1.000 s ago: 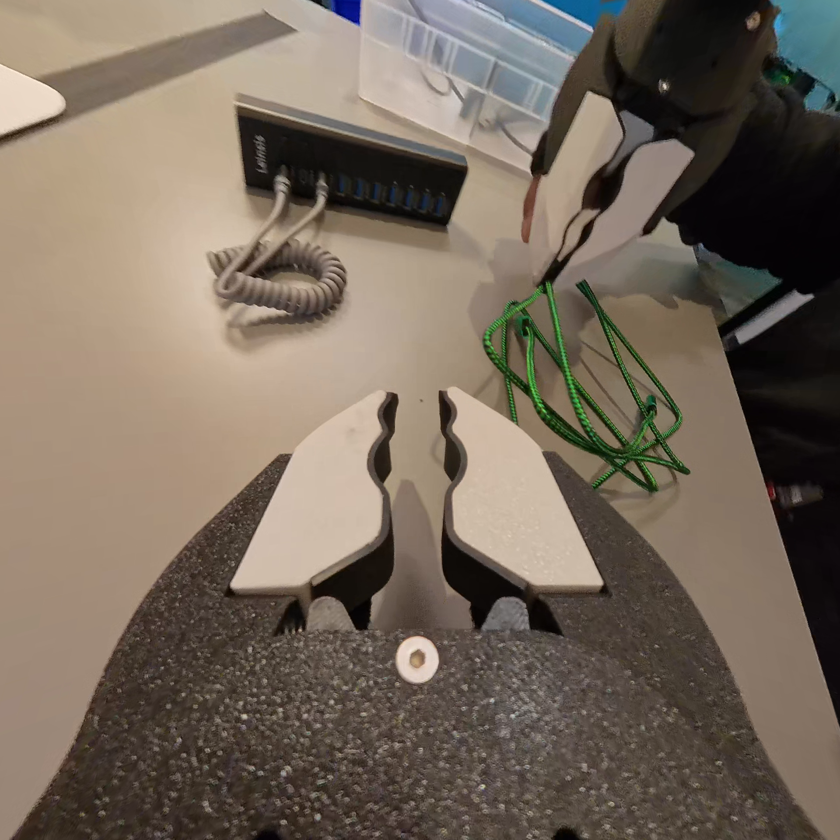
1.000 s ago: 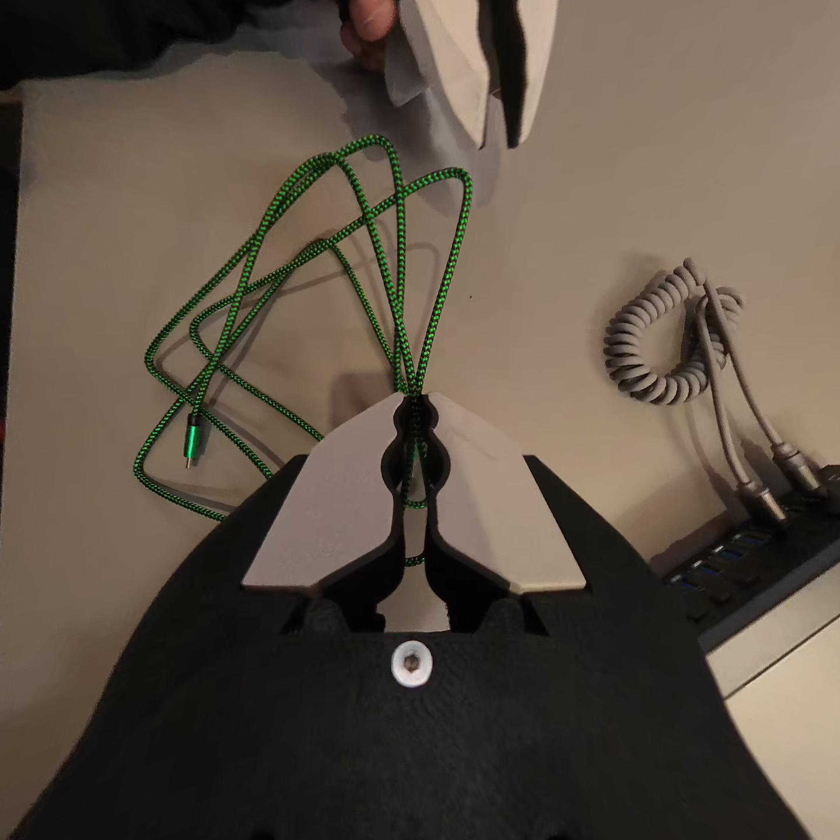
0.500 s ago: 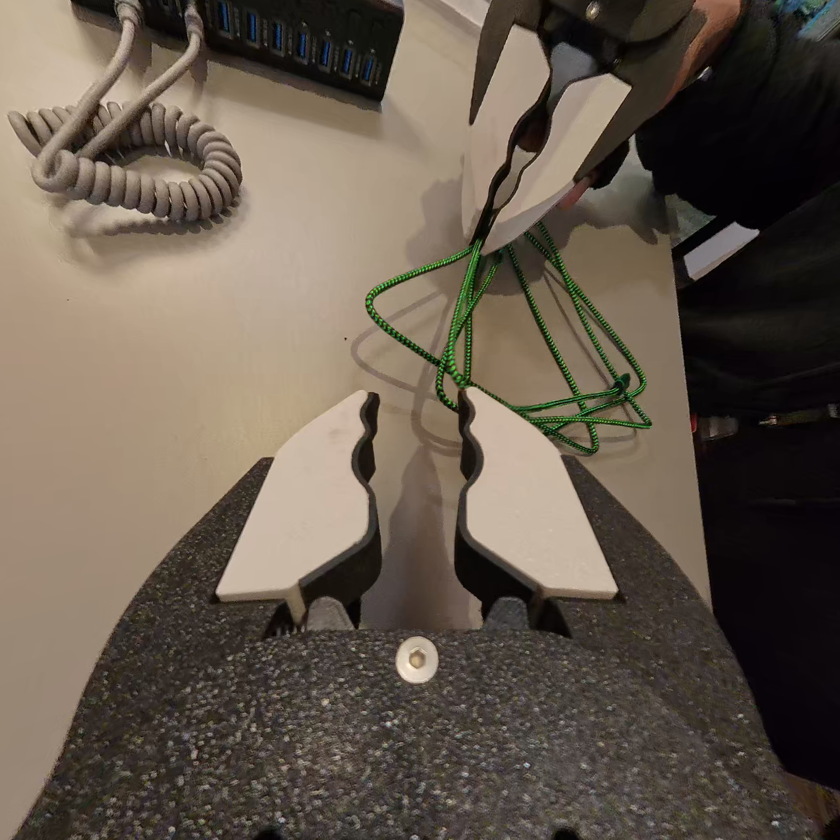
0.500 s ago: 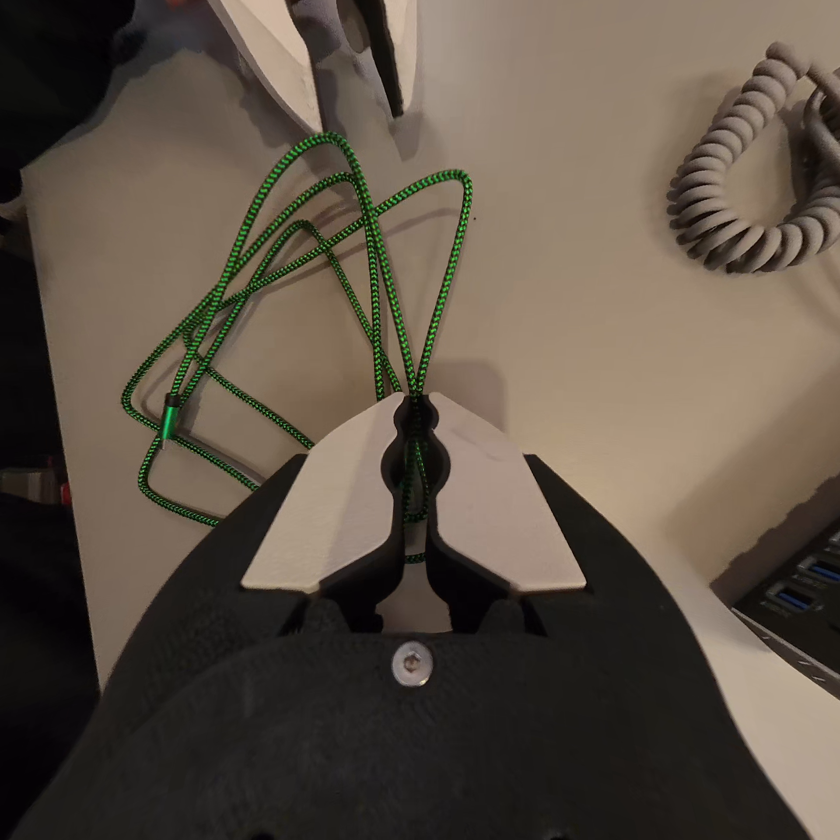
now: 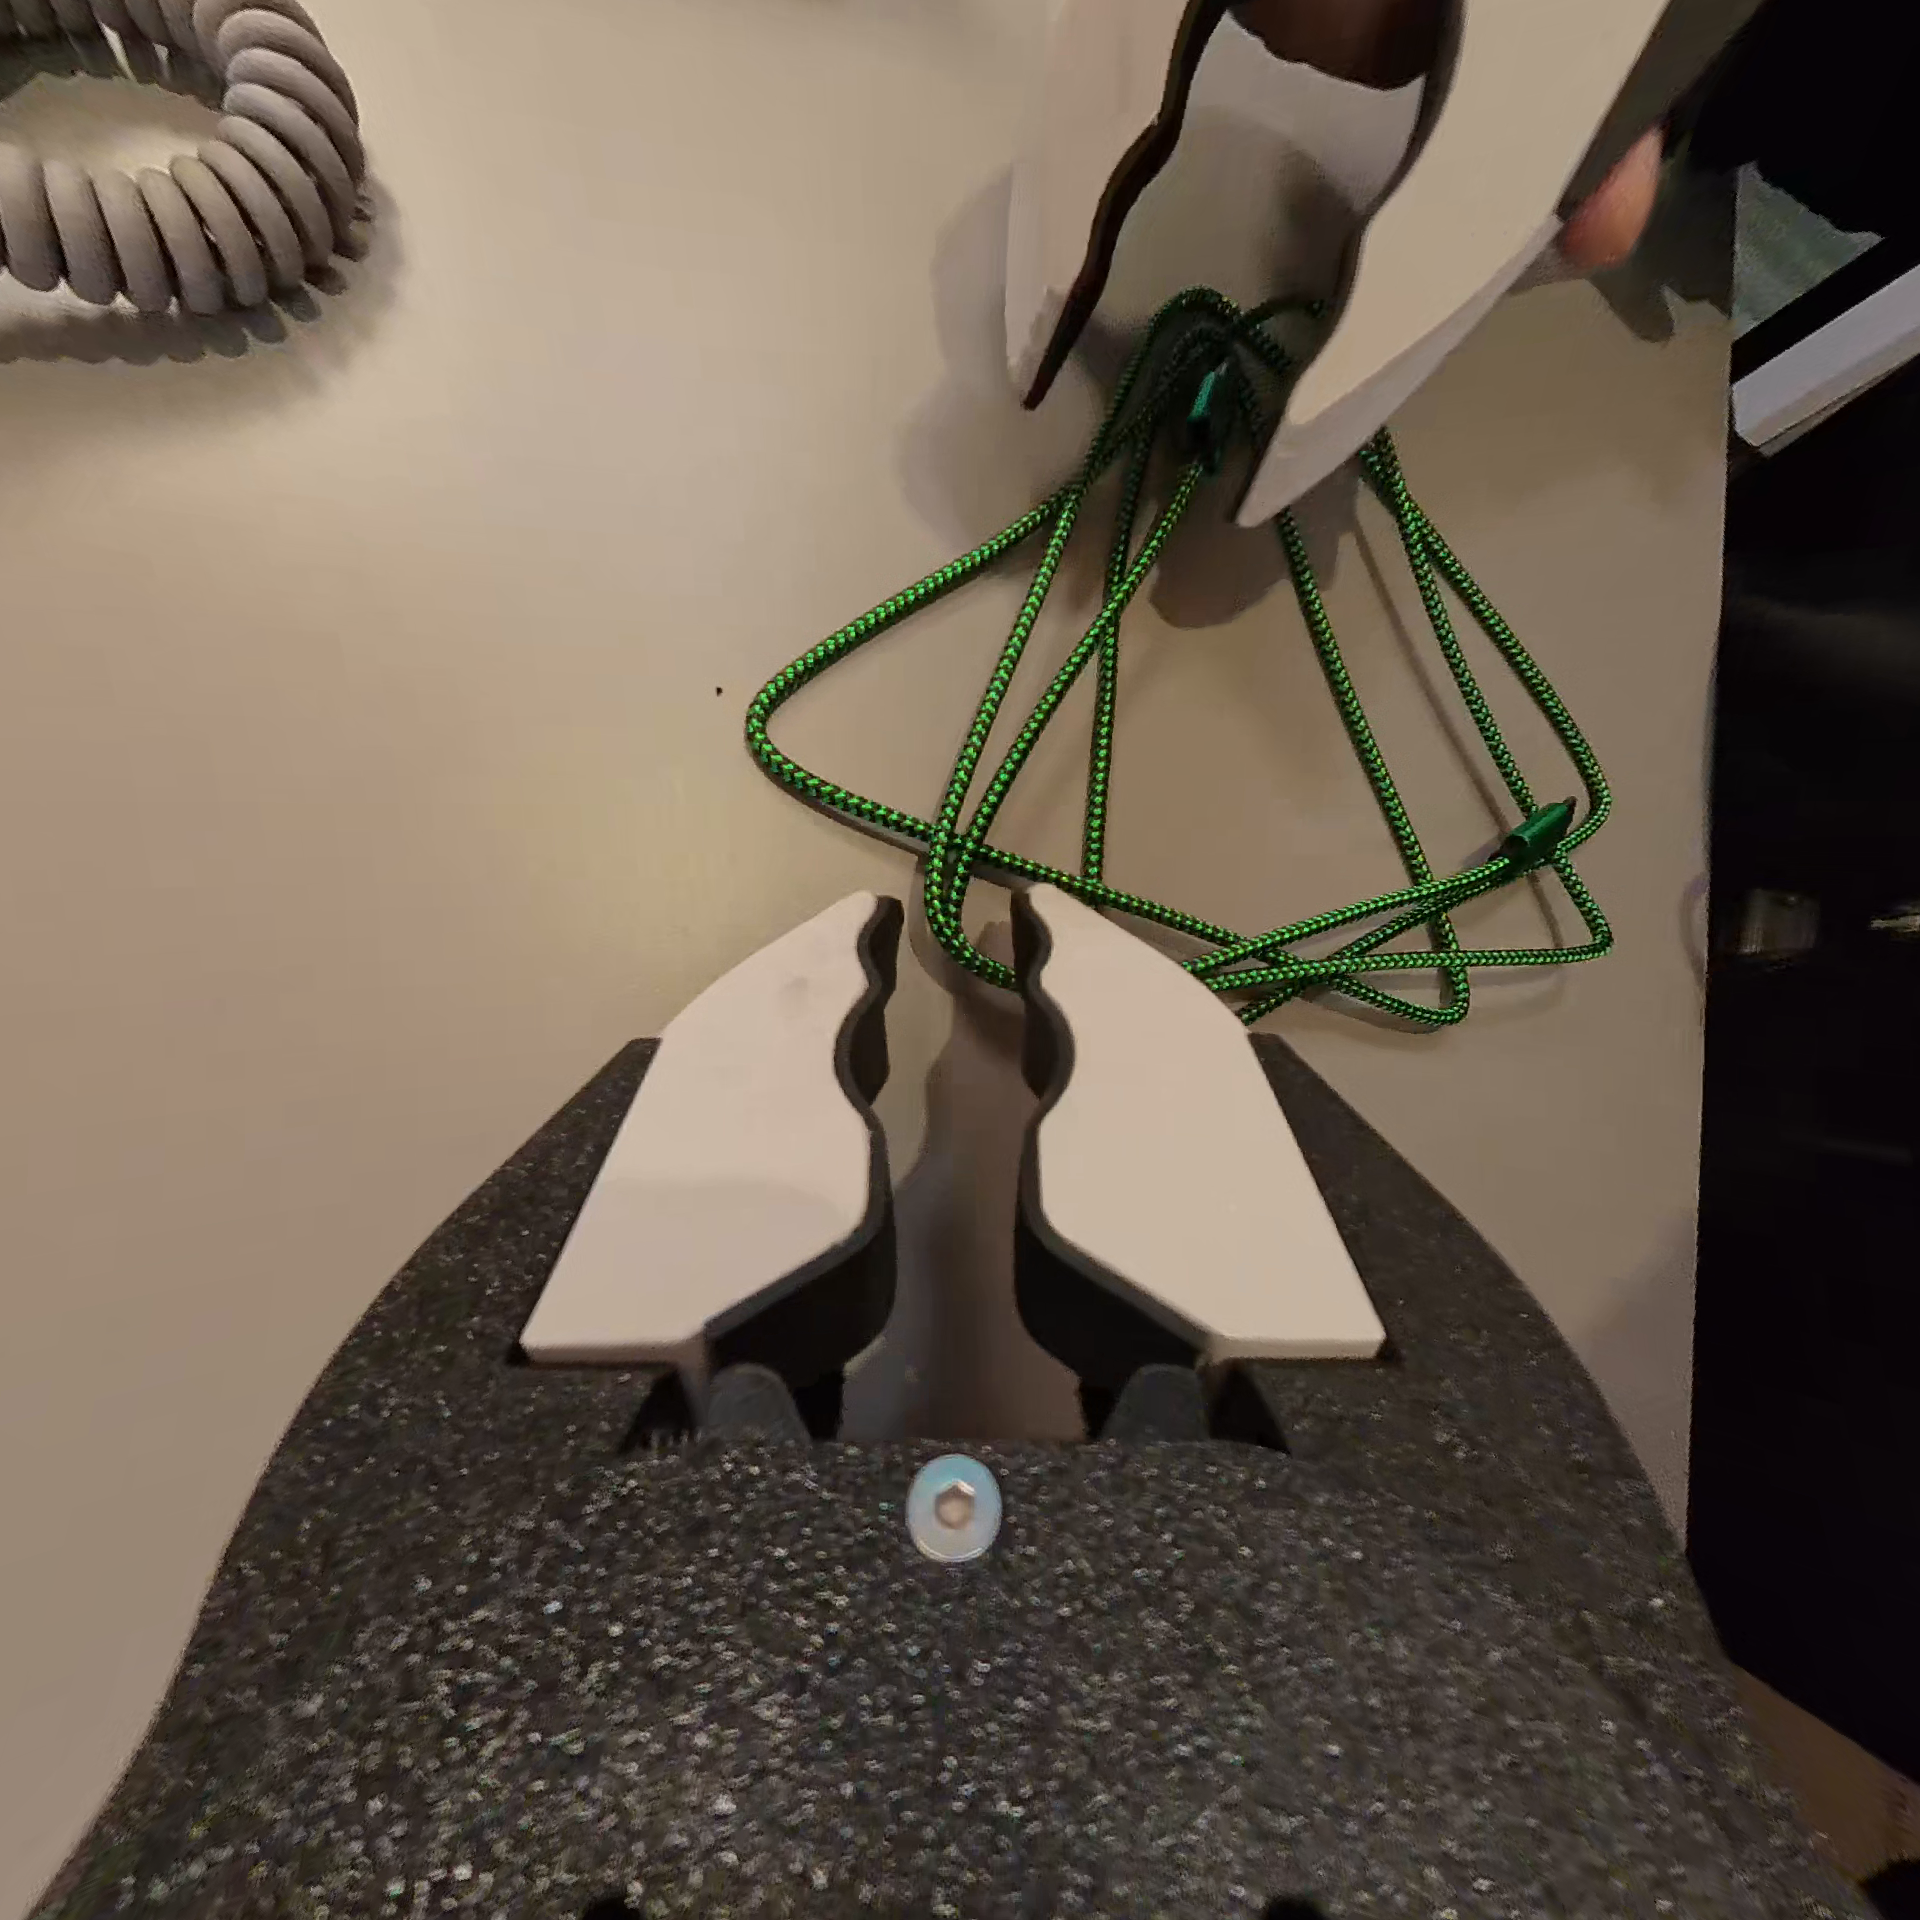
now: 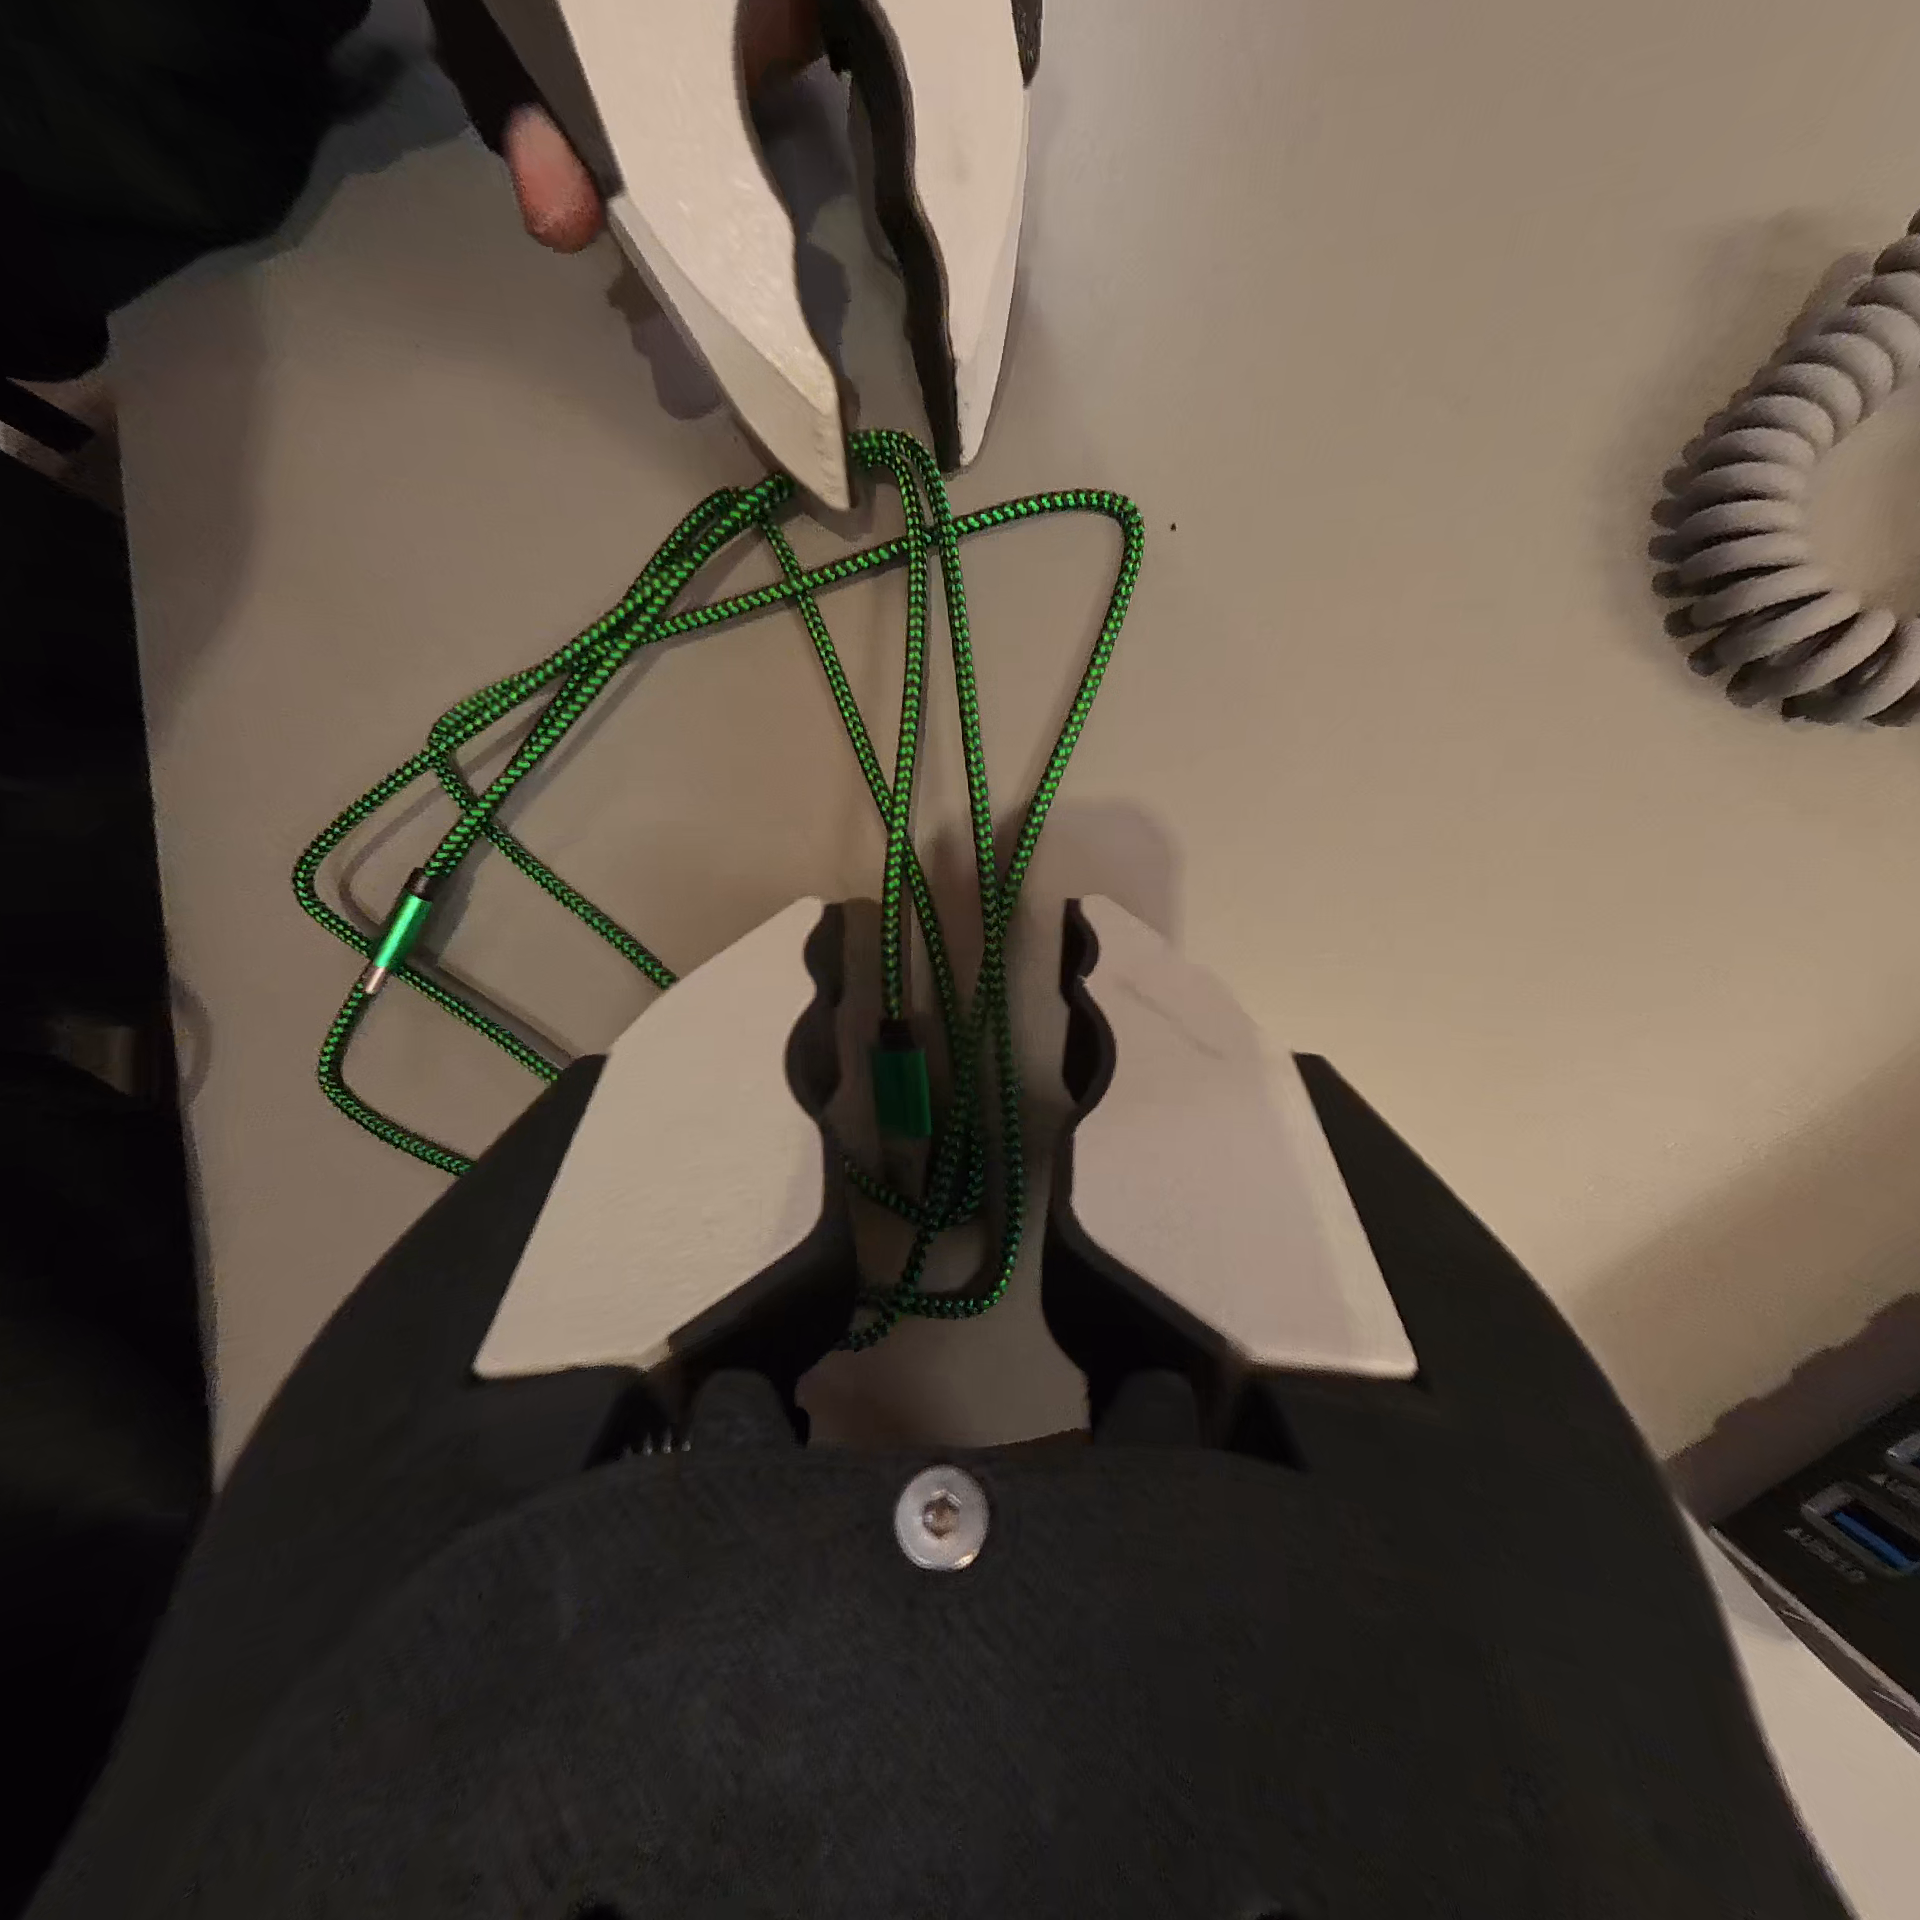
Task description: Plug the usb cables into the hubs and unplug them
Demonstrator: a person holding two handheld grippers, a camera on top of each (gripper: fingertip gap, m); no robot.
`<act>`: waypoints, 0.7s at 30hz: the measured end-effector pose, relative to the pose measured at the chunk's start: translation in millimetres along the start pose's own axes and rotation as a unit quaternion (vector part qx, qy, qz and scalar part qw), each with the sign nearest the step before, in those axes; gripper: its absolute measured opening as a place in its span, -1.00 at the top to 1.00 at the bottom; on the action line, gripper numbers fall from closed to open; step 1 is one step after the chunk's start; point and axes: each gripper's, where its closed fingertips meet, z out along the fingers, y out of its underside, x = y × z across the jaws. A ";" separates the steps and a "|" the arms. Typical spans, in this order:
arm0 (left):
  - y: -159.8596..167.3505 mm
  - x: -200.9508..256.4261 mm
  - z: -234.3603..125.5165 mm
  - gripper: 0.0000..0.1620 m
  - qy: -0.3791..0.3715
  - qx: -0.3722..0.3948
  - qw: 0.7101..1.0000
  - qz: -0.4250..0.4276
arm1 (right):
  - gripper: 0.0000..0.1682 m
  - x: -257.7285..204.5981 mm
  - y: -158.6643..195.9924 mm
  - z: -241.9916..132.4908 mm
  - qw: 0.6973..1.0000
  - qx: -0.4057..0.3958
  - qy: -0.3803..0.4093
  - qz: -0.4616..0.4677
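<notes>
A green braided usb cable (image 5: 1049, 686) lies in loose loops on the beige table (image 5: 416, 727). My left gripper (image 5: 956, 914) is open, low over the table, with a loop end of the cable between its fingertips. My right gripper (image 6: 951, 912) is open over the other end of the bundle; the cable (image 6: 914, 644) and its large green plug (image 6: 899, 1091) lie loose between the fingers. The small plug (image 6: 400, 935) lies to the left. Each gripper shows in the other's view: the right one (image 5: 1143, 457) and the left one (image 6: 904, 468). The black hub (image 6: 1849, 1538) shows at the lower right corner.
A grey coiled cable (image 5: 187, 208) lies on the table, also in the right wrist view (image 6: 1787, 582). The table edge (image 5: 1714, 727) runs close by the green cable. A person's dark sleeve (image 6: 156, 156) and fingers are behind the left gripper. Some 9 centimetres of space lies between my two pairs of fingers. To the black hub (image 6: 1849, 1538): right tips about 15 centimetres, left tips about 25 centimetres.
My right gripper has opened and let go of the green cable, which now lies on the table. My left gripper has moved forward to the cable's loops and its fingers have narrowed.
</notes>
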 end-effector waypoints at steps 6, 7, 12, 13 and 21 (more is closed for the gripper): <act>0.6 0.1 -0.2 0.75 -0.003 -0.003 1.000 0.007 | 0.33 0.2 5.0 16.1 0.997 -0.051 0.050 -0.042; 0.6 0.0 -0.1 0.75 -0.005 -0.004 1.000 0.009 | 0.36 2.5 5.2 17.2 0.995 -0.059 0.067 -0.054; -0.7 -5.2 -1.5 0.74 -0.019 -0.001 1.000 0.010 | 0.58 2.2 6.6 17.3 0.989 -0.095 0.080 -0.074; -0.8 -6.7 -2.6 0.74 -0.023 0.001 1.000 0.009 | 0.67 -0.8 7.6 17.2 0.989 -0.104 0.075 -0.080; -6.3 -21.2 -20.6 0.74 -0.052 0.034 0.998 -0.005 | 0.96 -6.6 10.0 17.1 0.991 -0.103 0.037 -0.072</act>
